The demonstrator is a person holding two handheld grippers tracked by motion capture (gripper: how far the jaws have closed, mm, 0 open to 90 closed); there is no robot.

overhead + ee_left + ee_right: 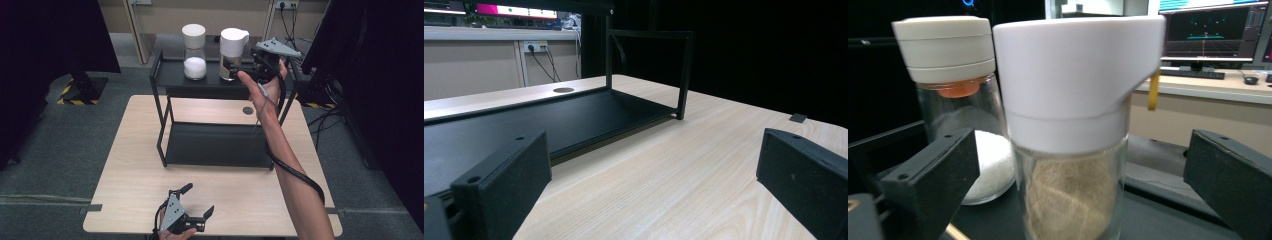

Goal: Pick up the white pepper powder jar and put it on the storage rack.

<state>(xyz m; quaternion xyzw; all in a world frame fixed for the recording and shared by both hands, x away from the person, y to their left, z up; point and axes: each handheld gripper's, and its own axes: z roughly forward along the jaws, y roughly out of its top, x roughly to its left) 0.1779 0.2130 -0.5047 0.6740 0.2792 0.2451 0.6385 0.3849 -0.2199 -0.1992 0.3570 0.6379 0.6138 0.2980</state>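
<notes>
on the rack's top shelf, pepper jar standing upright between the right gripper's gaping, non-touching jaws; left gripper idling agape, far nearer the table's front edge.

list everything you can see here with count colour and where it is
glass jar with white lid and brownish powder: 1, clear and white, top shelf, right, between the right gripper's open jaws, pads clear of it
glass jar with cream lid and white grains: 1, clear and cream, top shelf, left of the first jar
black metal two-tier rack: 1, black, far half of the table
light wooden table: 1, pale wood, centre
round grommet hole: 1, dark, tabletop behind the rack
computer monitors: dark screens, background
right gripper: 1, black, at the brownish jar, open
left gripper: 1, black, near table edge, open
forearm: 1, right side
</notes>
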